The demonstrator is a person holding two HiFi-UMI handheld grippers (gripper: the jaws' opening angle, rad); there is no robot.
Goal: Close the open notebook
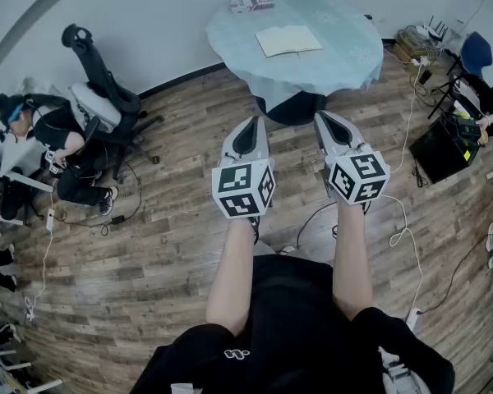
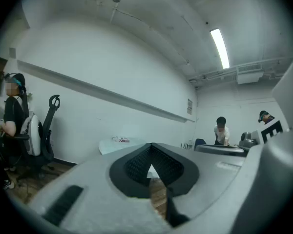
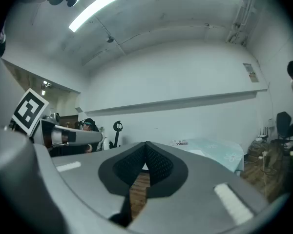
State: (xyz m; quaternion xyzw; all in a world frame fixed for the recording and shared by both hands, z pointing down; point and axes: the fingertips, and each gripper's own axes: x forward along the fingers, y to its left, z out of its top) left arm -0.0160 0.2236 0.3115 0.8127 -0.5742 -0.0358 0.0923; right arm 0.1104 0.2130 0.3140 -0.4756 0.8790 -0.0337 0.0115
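Observation:
The open notebook (image 1: 287, 39) lies flat, pages up, on a round table (image 1: 345, 60) covered with a pale blue cloth, at the far side of the room. I hold both grippers level at waist height, well short of the table and pointing toward it. The left gripper (image 1: 252, 121) has its jaws together with nothing between them, and so has the right gripper (image 1: 322, 116). In the left gripper view the left gripper's (image 2: 151, 144) tips meet, with the table (image 2: 112, 144) far off. In the right gripper view the right gripper's (image 3: 146, 143) tips also meet.
A small printed box (image 1: 251, 4) sits at the table's far edge. A black office chair (image 1: 107, 89) and a seated person (image 1: 45, 134) are at the left. Cables (image 1: 407, 220), a black case (image 1: 444, 146) and a blue chair (image 1: 476, 52) stand at the right. The floor is wood plank.

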